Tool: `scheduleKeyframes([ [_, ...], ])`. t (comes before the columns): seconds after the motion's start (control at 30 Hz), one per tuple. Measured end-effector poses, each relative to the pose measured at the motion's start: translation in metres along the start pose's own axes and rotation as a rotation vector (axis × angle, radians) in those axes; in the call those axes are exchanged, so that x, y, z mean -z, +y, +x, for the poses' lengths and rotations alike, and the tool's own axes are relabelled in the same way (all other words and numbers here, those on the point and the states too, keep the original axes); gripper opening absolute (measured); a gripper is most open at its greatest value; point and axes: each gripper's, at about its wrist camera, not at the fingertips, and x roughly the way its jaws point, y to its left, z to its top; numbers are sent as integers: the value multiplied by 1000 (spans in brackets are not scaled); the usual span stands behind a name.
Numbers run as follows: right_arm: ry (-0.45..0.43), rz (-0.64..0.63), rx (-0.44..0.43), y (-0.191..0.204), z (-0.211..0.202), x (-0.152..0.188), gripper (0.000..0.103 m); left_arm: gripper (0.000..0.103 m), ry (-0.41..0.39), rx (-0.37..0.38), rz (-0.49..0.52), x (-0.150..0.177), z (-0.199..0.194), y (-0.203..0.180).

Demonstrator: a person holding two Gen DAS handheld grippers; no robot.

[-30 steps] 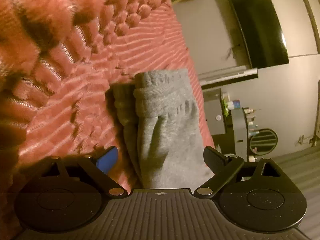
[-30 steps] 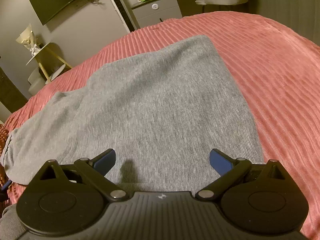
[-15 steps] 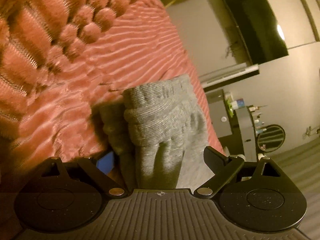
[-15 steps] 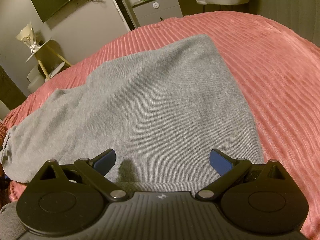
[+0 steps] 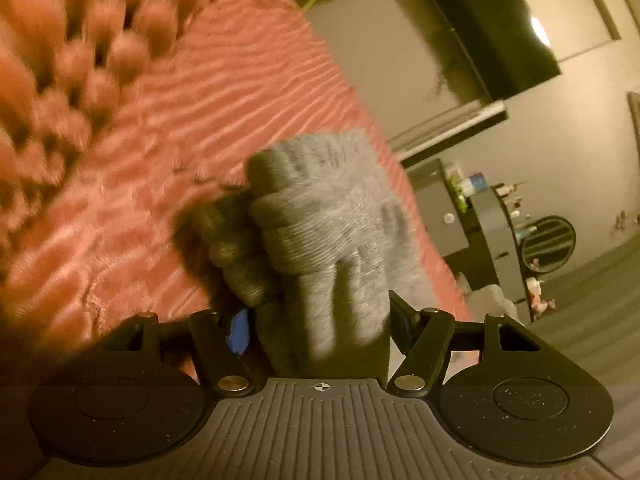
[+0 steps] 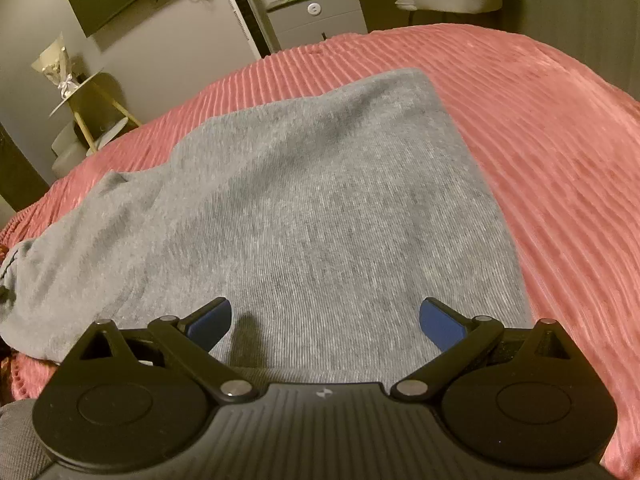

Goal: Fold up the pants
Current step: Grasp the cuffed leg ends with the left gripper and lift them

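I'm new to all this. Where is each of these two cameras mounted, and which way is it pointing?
Left wrist view: sits on the left gripper, looking along its fingers at the bunched waistband end of the grey pants, which they are closing around; pink bedspread and wall TV beyond.
Right wrist view: sits on the right gripper, fingers wide apart, looking across the pants lying on the bedspread toward a drawer unit.
Shared: the same pants, bedspread and TV; no hand shows.

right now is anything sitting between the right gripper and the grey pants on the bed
Nothing visible does. The right gripper hangs open right over the grey pants, which lie spread on the red bedspread. Only bare cloth shows between its fingers.
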Motion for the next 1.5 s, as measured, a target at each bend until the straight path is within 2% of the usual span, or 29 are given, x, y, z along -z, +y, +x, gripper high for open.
scheduleKeyframes([
  [0.07, -2, 3, -5, -1, 0, 0, 101, 76, -14, 18, -17, -1, 3, -1],
  [0.13, -4, 6, -8, -1, 0, 0, 101, 73, -14, 4, -7, -2, 7, -8],
  [0.27, -4, 6, -4, 0, 1, 0, 101, 42, -15, -21, 106, -1, 6, -21],
  [0.37, -15, 35, -18, -3, -2, -1, 101, 35, -14, -10, 85, -2, 2, -21],
  [0.43, -26, 74, -37, -8, -4, -2, 101, 33, -16, -2, 80, -1, 0, -26],
  [0.53, -42, 134, -66, -15, -9, -3, 101, 32, -28, -2, 124, 2, -9, -37],
  [0.7, -52, 171, -84, -18, -13, -3, 101, 31, -38, 27, 151, 6, -21, -60],
  [0.9, -65, 219, -121, -24, -20, -3, 101, 31, -47, 91, 238, 14, -32, -104],
  [1.1, -82, 242, -135, -26, -27, -4, 101, 31, -5, 127, 340, 30, -24, -151],
  [1.27, -75, 230, -140, -26, -28, -2, 100, 31, 26, 99, 371, 43, -9, -163],
  [1.5, -66, 251, -158, -30, -25, -3, 101, 34, 28, 14, 319, 35, -8, -142],
])
